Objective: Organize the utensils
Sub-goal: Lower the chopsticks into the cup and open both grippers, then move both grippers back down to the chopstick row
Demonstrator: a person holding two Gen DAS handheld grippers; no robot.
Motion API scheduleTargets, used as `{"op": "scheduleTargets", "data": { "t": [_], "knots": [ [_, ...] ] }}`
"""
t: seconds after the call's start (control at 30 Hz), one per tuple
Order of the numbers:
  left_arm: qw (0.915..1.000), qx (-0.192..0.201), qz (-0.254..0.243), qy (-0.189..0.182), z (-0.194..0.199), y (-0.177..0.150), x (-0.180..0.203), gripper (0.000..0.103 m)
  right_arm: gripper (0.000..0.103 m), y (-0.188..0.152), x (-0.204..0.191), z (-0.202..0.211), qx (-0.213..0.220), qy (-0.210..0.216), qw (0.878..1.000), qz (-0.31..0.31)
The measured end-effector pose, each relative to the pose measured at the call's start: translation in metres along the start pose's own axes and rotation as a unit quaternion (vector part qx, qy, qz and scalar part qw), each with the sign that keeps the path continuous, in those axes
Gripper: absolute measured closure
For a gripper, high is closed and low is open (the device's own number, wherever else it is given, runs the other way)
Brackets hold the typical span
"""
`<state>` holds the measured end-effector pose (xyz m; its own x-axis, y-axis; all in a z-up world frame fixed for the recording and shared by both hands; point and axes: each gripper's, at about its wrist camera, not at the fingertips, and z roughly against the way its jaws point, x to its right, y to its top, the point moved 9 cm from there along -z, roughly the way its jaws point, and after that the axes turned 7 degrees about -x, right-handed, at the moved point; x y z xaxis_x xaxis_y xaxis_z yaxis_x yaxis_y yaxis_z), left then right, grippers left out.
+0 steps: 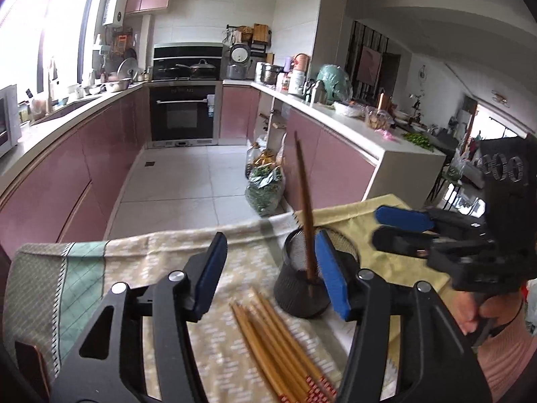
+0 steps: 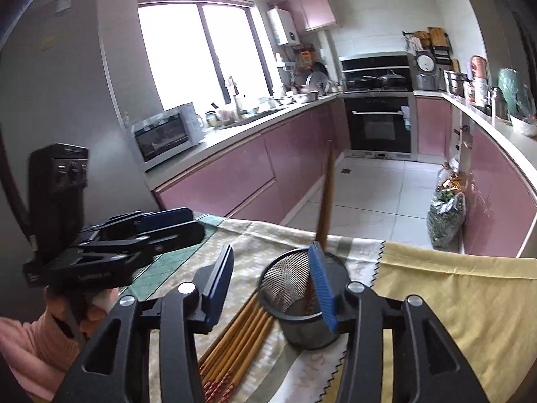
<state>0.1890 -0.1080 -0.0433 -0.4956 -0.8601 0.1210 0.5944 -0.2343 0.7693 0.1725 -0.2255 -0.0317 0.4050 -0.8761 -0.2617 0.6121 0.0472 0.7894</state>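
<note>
Left wrist view: one dark chopstick (image 1: 304,208) is seen standing in the black mesh holder (image 1: 302,288) at lower centre, so little is done. A bundle of bamboo chopsticks (image 1: 278,346) is left on the cloth (image 1: 235,252) beside it. The left gripper (image 1: 272,275) and right gripper (image 2: 273,285) are spread, nothing pinched.

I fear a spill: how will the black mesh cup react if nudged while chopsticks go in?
The mesh cup looks light, so it would probably slide on the cloth. The tall chopstick leaning inside adds leverage, so a push near the rim may tip it.
</note>
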Motion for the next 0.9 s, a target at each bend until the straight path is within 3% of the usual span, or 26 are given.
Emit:
{"op": "scheduleTargets", "data": {
  "t": [0.23, 0.37, 0.9],
  "knots": [
    [0.9966, -0.077, 0.015, 0.027, -0.016, -0.075, -0.026, 0.048, 0.056, -0.059, -0.025, -0.015, -0.059, 0.015, 0.998, 0.016],
    [0.9911, -0.128, 0.032, 0.017, -0.040, -0.110, -0.027, 0.048, 0.056, -0.088, -0.022, -0.039, -0.100, 0.012, 0.995, -0.006],
    [0.9829, -0.179, 0.029, 0.032, -0.074, -0.147, -0.021, 0.050, 0.056, -0.122, -0.032, -0.072, -0.138, -0.010, 0.990, -0.020]
  ]
}}
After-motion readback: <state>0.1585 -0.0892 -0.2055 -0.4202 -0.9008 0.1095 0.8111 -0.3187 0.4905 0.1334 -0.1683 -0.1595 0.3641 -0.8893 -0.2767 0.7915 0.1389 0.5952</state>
